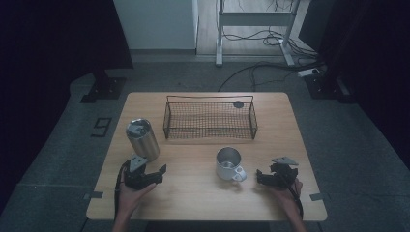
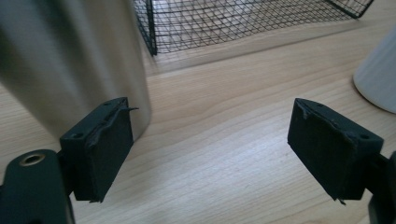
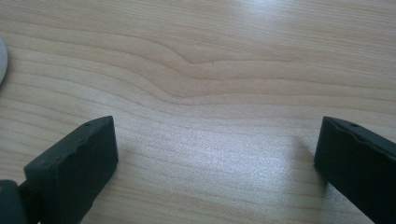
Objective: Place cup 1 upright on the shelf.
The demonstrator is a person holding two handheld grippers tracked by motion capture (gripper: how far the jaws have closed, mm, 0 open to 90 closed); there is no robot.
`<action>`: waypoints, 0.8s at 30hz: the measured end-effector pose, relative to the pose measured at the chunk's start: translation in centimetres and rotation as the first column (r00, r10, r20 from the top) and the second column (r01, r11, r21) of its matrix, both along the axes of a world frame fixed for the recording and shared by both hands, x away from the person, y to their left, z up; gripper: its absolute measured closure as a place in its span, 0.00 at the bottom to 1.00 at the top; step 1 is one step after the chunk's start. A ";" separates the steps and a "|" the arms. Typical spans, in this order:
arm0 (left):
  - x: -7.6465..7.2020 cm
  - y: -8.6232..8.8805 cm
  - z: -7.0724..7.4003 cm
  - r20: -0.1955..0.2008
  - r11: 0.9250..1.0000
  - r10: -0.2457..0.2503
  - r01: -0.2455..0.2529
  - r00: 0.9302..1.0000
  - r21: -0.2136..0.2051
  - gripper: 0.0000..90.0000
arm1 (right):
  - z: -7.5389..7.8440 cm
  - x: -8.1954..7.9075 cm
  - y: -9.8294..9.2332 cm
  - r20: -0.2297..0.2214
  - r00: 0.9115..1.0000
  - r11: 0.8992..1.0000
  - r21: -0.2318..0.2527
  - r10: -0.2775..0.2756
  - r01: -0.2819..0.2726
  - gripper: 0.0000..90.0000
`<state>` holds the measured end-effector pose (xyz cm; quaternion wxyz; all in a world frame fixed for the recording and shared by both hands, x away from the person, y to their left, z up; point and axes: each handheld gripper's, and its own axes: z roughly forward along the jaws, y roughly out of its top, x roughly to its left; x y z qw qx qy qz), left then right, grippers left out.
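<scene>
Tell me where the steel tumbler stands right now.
In the high view the steel tumbler stands upright on the table's left side, just ahead of the left gripper and left of the wire basket.

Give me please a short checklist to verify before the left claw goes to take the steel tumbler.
1. Left claw open: ok, its jaws stand wide apart with nothing between them.
2. Steel tumbler upright on the table: ok.
3. Tumbler lined up between the jaws: not ok, in the left gripper view it stands beyond the left jaw, off to the side.
4. Room around the tumbler: ok, the wire basket and the mug stand apart from it.
5. Right claw out of the way: ok, open over bare wood, to the right of the mug.
6. Tumbler lid closed tight: cannot tell.
</scene>
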<state>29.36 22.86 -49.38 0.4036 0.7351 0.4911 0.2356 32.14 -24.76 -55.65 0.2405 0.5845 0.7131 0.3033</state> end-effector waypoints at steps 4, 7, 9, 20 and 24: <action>-0.1 0.6 0.2 0.005 1.000 0.018 -0.018 1.000 -0.006 0.16 | 0.0 0.0 0.0 0.000 1.000 1.000 0.000 0.000 0.000 0.00; -0.1 1.1 0.3 0.009 1.000 0.031 -0.031 0.999 -0.005 0.16 | 0.0 0.0 0.0 0.000 1.000 1.000 0.000 0.000 0.000 0.00; -0.1 1.4 0.4 0.011 0.999 0.034 -0.034 0.999 -0.002 0.16 | 0.0 0.0 0.0 0.000 1.000 1.000 0.000 -0.001 0.001 0.00; -0.3 3.0 0.8 0.027 0.997 0.076 -0.075 0.997 -0.008 0.13 | 0.0 0.0 0.0 0.000 1.000 1.000 0.000 0.000 0.000 0.00; -0.2 3.6 0.8 0.024 0.996 0.088 -0.088 0.996 -0.012 0.13 | 0.0 0.0 0.0 0.000 1.000 1.000 0.000 0.000 0.000 0.00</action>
